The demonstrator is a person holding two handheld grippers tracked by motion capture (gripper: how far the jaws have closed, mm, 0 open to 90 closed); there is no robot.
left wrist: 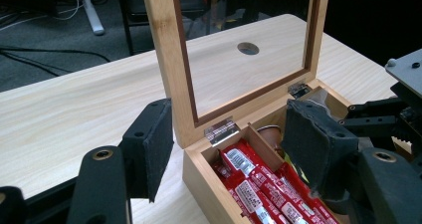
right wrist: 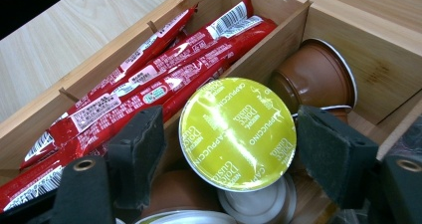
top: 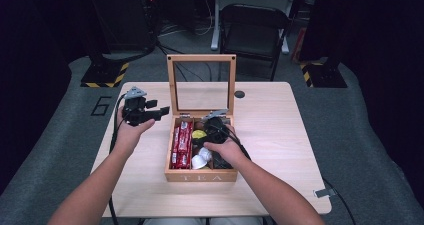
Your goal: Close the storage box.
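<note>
A wooden tea box (top: 200, 175) stands mid-table with its glass lid (top: 201, 85) upright. Red stick packets (top: 182, 144) fill its left compartment. My right gripper (top: 212, 130) reaches down into the middle compartment. In the right gripper view its jaws (right wrist: 236, 154) straddle a tilted capsule with a yellow foil lid (right wrist: 238, 133); the left pad (right wrist: 139, 152) stands just clear of it, so the gripper is open. My left gripper (top: 161, 112) hovers left of the box, open. In the left gripper view its pads (left wrist: 149, 147) flank the box's hinged back corner (left wrist: 221, 132) without touching.
A brown capsule (right wrist: 313, 77) lies against the compartment's far wall, and white capsules (top: 201, 160) sit nearer the front. Bare tabletop (top: 270, 135) spreads around the box, with a small round hole (top: 239, 94) behind it. A folding chair (top: 255, 30) stands beyond the table.
</note>
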